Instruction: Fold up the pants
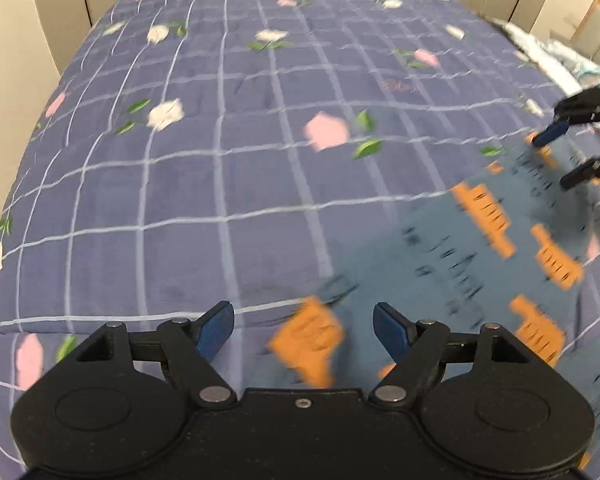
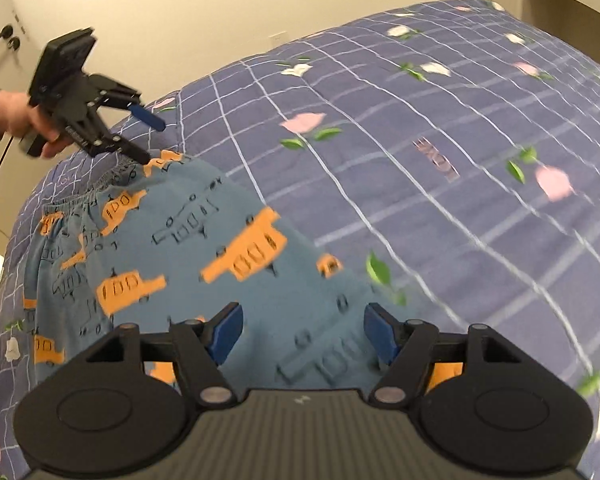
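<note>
Blue pants [image 2: 204, 240] printed with orange buses lie flat on the bed, their elastic waistband [image 2: 84, 196] toward the upper left of the right wrist view. My right gripper [image 2: 304, 334] is open above the blue cloth, with nothing between its blue pads. A hand [image 2: 16, 120] holds my left gripper [image 2: 152, 140] open just over the waistband's far corner. In the left wrist view, the left gripper [image 1: 304, 332] hangs open over the edge of the pants [image 1: 480, 248]. The right gripper [image 1: 562, 156] shows open at the right edge, above the pants.
A purple checked quilt [image 1: 220, 140] with flower prints covers the bed. Pale cabinet fronts [image 1: 60, 8] stand behind it. A light crumpled cloth [image 1: 560, 60] lies at the bed's far right. A cream wall with a door handle [image 2: 4, 36] is on the left.
</note>
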The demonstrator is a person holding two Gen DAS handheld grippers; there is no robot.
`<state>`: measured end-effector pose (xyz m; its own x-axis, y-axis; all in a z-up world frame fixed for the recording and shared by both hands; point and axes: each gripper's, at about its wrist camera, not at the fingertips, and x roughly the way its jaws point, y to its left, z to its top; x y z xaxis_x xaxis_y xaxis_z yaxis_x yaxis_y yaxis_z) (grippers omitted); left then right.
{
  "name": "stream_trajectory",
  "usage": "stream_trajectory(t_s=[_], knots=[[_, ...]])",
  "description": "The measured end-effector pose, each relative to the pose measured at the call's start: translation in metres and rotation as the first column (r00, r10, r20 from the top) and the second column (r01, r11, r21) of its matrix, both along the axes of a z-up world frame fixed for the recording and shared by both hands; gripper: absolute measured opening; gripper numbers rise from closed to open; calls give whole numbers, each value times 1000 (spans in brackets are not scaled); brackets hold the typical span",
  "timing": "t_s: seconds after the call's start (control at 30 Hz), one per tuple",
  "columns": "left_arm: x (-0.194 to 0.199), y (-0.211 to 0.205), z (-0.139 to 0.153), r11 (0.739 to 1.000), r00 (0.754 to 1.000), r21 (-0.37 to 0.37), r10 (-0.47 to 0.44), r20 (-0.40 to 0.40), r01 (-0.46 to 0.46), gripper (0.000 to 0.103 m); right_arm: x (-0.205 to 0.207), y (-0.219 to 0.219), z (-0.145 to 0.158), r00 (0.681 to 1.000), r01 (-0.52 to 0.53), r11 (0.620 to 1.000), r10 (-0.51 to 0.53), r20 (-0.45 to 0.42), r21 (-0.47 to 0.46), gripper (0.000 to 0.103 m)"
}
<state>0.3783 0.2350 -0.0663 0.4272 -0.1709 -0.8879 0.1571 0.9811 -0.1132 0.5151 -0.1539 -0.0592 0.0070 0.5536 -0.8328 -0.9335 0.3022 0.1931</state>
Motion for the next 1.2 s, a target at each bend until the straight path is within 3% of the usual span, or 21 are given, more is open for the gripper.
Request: stream_trajectory(t_s=[0.13,0.23,0.3,0.37,0.43,0.47,0.83,0.93,1.0,1.1,1.2], knots=[[9,24,-18,993,996,-97,-71,-58,65,72,11,19,0,999,-32,999,32,3,-23,73],[12,34,-22,972,989,-206,-132,-70,115,67,24,25,0,1000,-30,999,31,5,-39,73],[12,37,-22,967,986,-214,-153,-67,136,65,30,27,0,1000,-20,999,20,4,-45,73],[15,43,-23,964,984,-228,-159,-78,137,57,35,27,1,1000,-18,998,18,4,-54,73],[18,43,-29,964,976,-216,-182,-116,154,35,36,28,1,1000,-24,998,25,7,-65,73],[20,40,-33,964,970,-203,-203,-137,173,32,37,27,1,1000,-28,997,29,10,-70,73],[35,27,-49,949,933,-152,-301,-199,274,31,47,29,-10,998,-67,990,67,-6,-128,72],[30,22,-45,942,926,-110,-333,-176,318,20,52,30,-20,996,-93,981,89,-30,-170,65],[28,23,-44,941,926,-106,-336,-172,322,14,56,31,-26,992,-121,974,111,-65,-190,51],[27,26,-45,941,927,-107,-336,-166,322,12,62,34,-33,987,-155,962,141,-80,-224,40],[29,25,-47,943,928,-105,-331,-172,317,13,67,37,-40,981,-189,947,168,-98,-259,36]])
